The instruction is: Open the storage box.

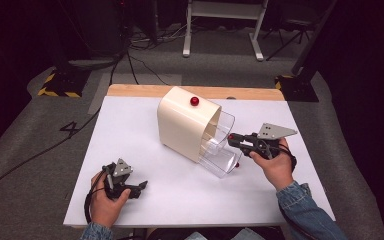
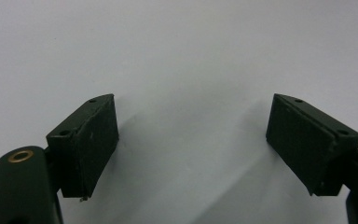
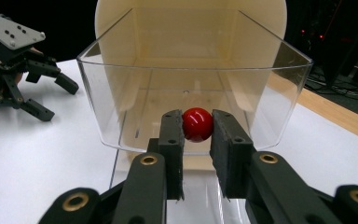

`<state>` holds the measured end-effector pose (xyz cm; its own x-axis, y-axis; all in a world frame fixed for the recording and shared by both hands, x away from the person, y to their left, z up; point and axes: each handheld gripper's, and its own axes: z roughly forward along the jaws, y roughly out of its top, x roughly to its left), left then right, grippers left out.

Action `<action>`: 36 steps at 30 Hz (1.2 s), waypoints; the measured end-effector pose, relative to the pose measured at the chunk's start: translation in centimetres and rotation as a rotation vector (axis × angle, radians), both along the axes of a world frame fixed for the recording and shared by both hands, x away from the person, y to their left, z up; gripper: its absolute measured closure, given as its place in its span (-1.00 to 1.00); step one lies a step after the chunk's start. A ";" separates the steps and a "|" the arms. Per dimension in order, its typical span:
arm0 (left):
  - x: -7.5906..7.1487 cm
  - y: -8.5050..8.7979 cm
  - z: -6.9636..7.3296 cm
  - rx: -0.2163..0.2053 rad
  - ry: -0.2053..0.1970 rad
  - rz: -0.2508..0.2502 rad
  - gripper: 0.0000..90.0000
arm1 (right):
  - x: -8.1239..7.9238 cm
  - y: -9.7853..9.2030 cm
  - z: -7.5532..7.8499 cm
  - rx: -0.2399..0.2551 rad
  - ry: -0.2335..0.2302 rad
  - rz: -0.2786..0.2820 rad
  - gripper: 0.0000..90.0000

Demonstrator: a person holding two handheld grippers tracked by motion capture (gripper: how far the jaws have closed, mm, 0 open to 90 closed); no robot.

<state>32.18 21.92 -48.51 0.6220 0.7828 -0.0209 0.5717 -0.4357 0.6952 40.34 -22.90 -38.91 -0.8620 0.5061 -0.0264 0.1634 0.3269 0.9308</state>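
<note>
Squarely between right gripper (image 3: 197, 135) jaws, red knob (image 3: 197, 124)

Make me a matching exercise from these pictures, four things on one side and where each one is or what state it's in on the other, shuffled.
Things:
1. left gripper
2. right gripper
3. clear drawer
4. red knob

States:
A. pulled out of the cream box
B. on top of the cream box
C. shut on a red ball
D. open over the white table

Pairs: 1-D, 2-C, 3-A, 4-B
</note>
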 end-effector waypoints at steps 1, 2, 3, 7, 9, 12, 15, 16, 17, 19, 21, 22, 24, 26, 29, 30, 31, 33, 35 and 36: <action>0.0 0.0 0.0 0.000 0.000 0.000 -0.62 | -0.2 -0.3 -0.1 0.001 -0.001 0.000 0.66; 0.0 0.0 0.0 0.000 0.000 0.000 -0.62 | -0.2 -0.3 -0.1 0.001 -0.001 0.000 0.66; 0.0 0.0 0.0 0.004 -0.002 -0.002 -0.62 | -0.3 -0.4 -0.1 0.000 0.002 -0.001 0.66; 0.0 0.0 0.0 0.004 -0.002 -0.002 -0.62 | -0.7 -1.0 -0.2 0.004 0.001 -0.005 0.66; 0.0 0.0 0.0 0.004 -0.002 -0.002 -0.62 | -0.8 -1.2 -0.2 0.006 0.003 -0.009 0.66; 0.0 0.0 0.0 0.003 -0.003 -0.002 -0.62 | -0.9 -1.3 -0.4 0.006 0.006 -0.011 0.66; 0.0 0.0 0.0 0.004 -0.002 -0.002 -0.62 | -1.1 -1.4 -0.7 0.000 0.006 -0.011 0.66; 0.0 0.0 0.0 0.004 -0.002 -0.002 -0.62 | -1.1 -1.5 -0.7 0.002 0.011 -0.013 0.66; 0.0 0.0 0.0 0.003 -0.002 -0.002 -0.62 | -1.2 -1.7 -0.8 0.007 0.014 -0.016 0.66; 0.0 0.0 0.0 0.003 -0.002 -0.002 -0.62 | -1.2 -1.8 -0.8 0.008 0.011 -0.016 0.66; 0.0 0.0 0.0 0.004 -0.002 -0.002 -0.62 | -1.3 -1.9 -0.9 0.010 0.009 -0.019 0.66; 0.0 0.0 0.0 0.004 -0.002 -0.002 -0.62 | -1.3 -1.9 -0.9 0.013 0.008 -0.018 0.66; 0.0 0.0 0.0 0.004 -0.002 -0.002 -0.62 | -1.3 -2.0 -1.0 0.015 0.011 -0.017 0.65; 0.0 0.0 0.0 0.001 -0.001 0.000 -0.62 | -1.2 -2.0 -1.0 0.012 0.021 -0.012 0.65; 0.0 0.0 0.0 0.003 -0.003 -0.001 -0.62 | -1.2 -2.1 -1.3 -0.002 0.032 -0.020 0.40; 0.0 0.0 0.0 0.003 -0.004 -0.001 -0.62 | -1.2 -2.2 -1.4 -0.009 0.023 -0.024 0.38; 0.0 0.0 0.0 0.003 -0.004 -0.002 -0.62 | -1.3 -2.3 -1.5 -0.016 0.018 -0.027 0.36; 0.0 0.0 0.0 0.003 -0.004 -0.001 -0.62 | -1.4 -2.5 -1.5 -0.026 0.012 -0.030 0.34; 0.0 0.0 0.0 0.002 -0.004 0.000 -0.62 | -1.5 -2.8 -1.4 -0.022 0.010 -0.033 0.31; 0.0 0.0 0.0 0.004 -0.003 -0.002 -0.62 | -1.6 -2.9 -1.4 -0.021 0.007 -0.034 0.29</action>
<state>32.19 21.95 -48.51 0.6238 0.7814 -0.0165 0.5688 -0.4394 0.6952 38.74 -25.83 -40.26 -0.8447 0.5343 -0.0316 0.1811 0.3408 0.9225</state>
